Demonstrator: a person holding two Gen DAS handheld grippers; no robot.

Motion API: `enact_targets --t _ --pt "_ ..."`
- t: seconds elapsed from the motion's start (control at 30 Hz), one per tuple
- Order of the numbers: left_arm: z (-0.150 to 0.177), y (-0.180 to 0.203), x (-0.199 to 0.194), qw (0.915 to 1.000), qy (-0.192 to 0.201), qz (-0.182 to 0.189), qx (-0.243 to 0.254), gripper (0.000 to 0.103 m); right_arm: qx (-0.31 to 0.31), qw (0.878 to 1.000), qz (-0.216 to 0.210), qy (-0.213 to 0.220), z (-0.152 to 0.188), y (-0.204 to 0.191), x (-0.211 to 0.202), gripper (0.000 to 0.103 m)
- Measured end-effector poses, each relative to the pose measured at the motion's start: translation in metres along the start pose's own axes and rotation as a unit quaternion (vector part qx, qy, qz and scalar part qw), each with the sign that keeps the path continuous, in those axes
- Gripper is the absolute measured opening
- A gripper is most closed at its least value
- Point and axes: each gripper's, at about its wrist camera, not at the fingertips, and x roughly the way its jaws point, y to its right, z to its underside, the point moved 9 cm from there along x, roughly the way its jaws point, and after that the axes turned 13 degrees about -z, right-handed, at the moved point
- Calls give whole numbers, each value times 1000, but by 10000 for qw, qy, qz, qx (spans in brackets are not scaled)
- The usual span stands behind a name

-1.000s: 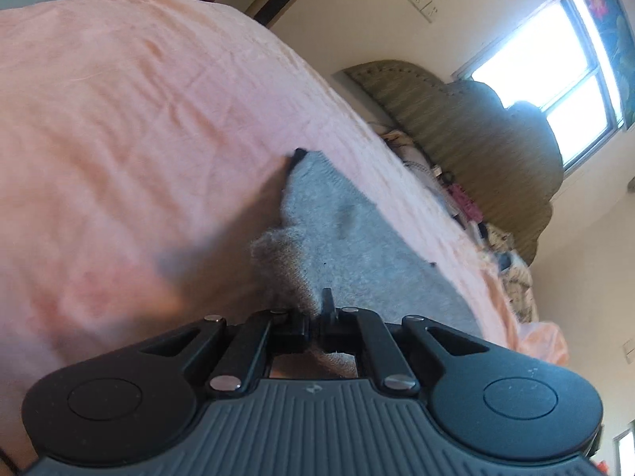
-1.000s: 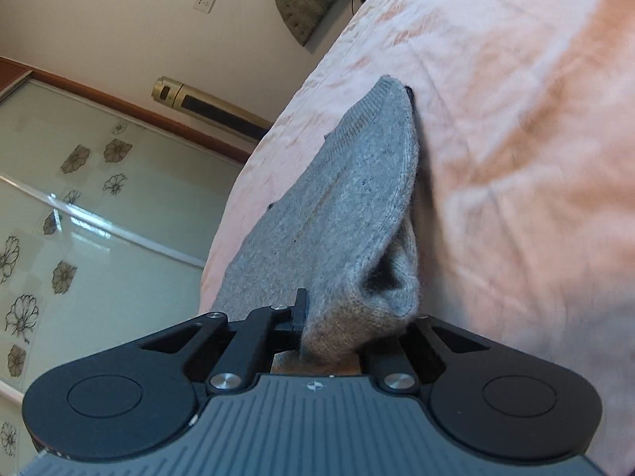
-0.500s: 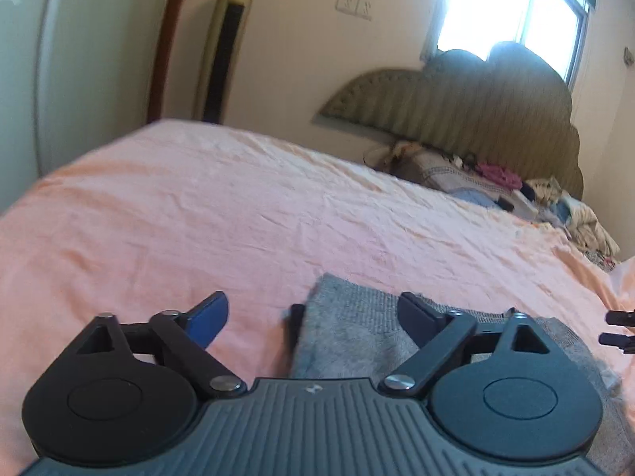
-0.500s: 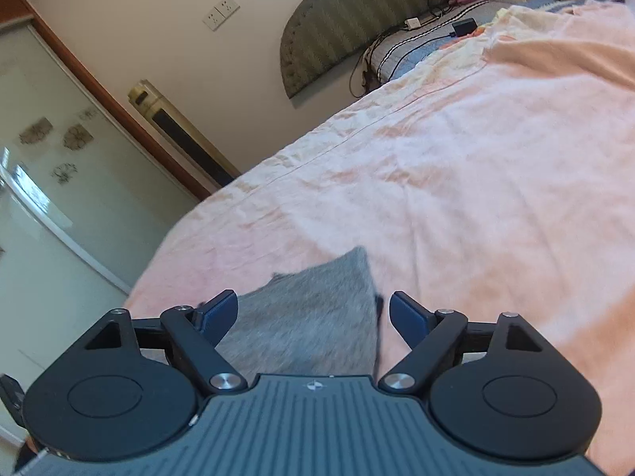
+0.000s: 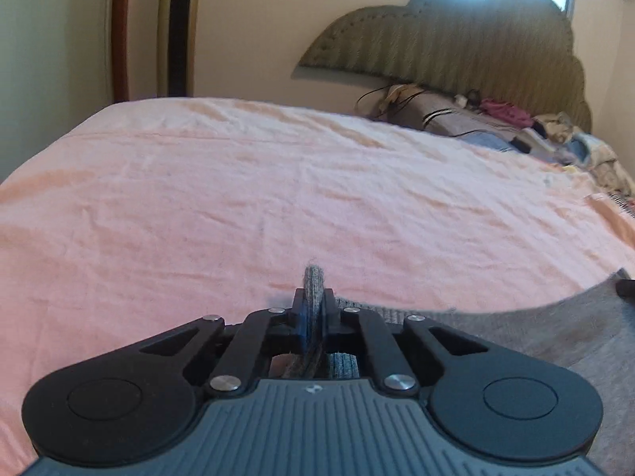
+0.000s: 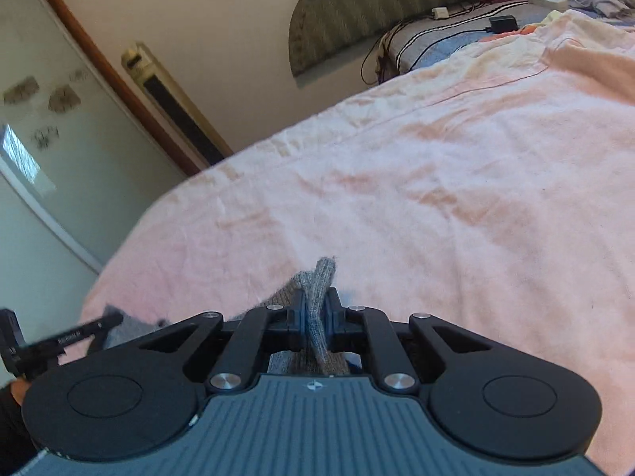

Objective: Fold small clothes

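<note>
A grey knitted garment [image 5: 555, 329] lies on the pink bed sheet [image 5: 278, 182], spreading to the lower right in the left wrist view. My left gripper [image 5: 313, 297] is shut on a fold of its edge, which sticks up between the pads. In the right wrist view my right gripper [image 6: 317, 305] has its jaws closing on another fold of the grey garment [image 6: 323, 273], and the pads press on the cloth. The left gripper's fingers [image 6: 67, 337] show at the far left of that view. Most of the garment is hidden under the gripper bodies.
The pink sheet stretches wide ahead of both grippers. A padded headboard [image 5: 456, 51] stands at the far end, with a pile of clothes [image 5: 555, 135] and a charger with cables [image 6: 502, 22] below it. A tall air conditioner [image 5: 176, 27] and wardrobe doors [image 6: 47, 127] stand at the left.
Both grippers let go of the lifted grey garment, opened wide over it as it lay on the sheet, then shut on its edge. Both views have rolled level and swung towards the headboard.
</note>
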Motion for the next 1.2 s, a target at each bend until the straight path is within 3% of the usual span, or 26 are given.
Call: enact_targets --t 0.03,0.1,0.17,0.23,0.27,0.33,0.37,0.4,0.47,0.53,0.63,0.73,0.83,0.93,1.03,1.13,1.17,1.2 --pt "6 -1 7 9998 -108 -112 148 5 -21 9998 159 -127 5 6 8 16" --pt "9 0 2 9995 84 -189 231 9 65 9995 209 -223 17 10 17 17" --pt "8 1 -11 9990 181 -325 254 10 171 9998 102 -39 19 5 11 28" --pt "1 2 -37 9972 497 -499 245 12 202 9996 184 84 15 -3 -1 66" --pt "-1 5 -51 9964 688 -457 202 16 48 9991 316 262 12 -11 -10 69" --pt "-2 23 -74 9953 929 -93 247 45 -451 9977 277 431 12 -40 -19 68" --pt "0 36 -80 9950 952 46 311 74 -618 9973 200 340 16 -54 -16 68" --pt "4 49 -82 9945 955 121 412 81 -747 9969 179 197 22 -67 -7 70" --pt "16 73 -71 9948 713 168 706 81 -1066 9936 326 -167 37 -78 15 76" --pt "33 74 -45 9973 171 -75 717 81 -1247 9866 908 -526 54 -66 35 78" --pt "40 56 -37 9978 298 -10 595 84 -1999 9714 1246 -308 65 -50 28 81" --pt "40 53 -35 9976 298 -54 619 86 -1631 9809 1056 -59 58 -43 17 82" --pt "41 55 -38 9969 298 -256 682 87 -1817 9759 1189 -233 59 -50 21 87" --pt "48 50 -67 9964 291 -531 589 86 -1716 9743 1445 -206 68 -71 3 89" --pt "65 54 -107 9982 383 71 454 87 -1920 9773 898 -20 89 -101 -20 102" --pt "91 55 -107 9969 224 120 748 88 -2014 9696 1319 -449 117 -86 -17 103" --pt "96 51 -106 9960 451 210 736 89 -2125 9664 1373 -456 124 -79 -18 103" --pt "98 46 -106 9959 504 319 679 89 -2179 9690 1135 -271 127 -77 -24 103"
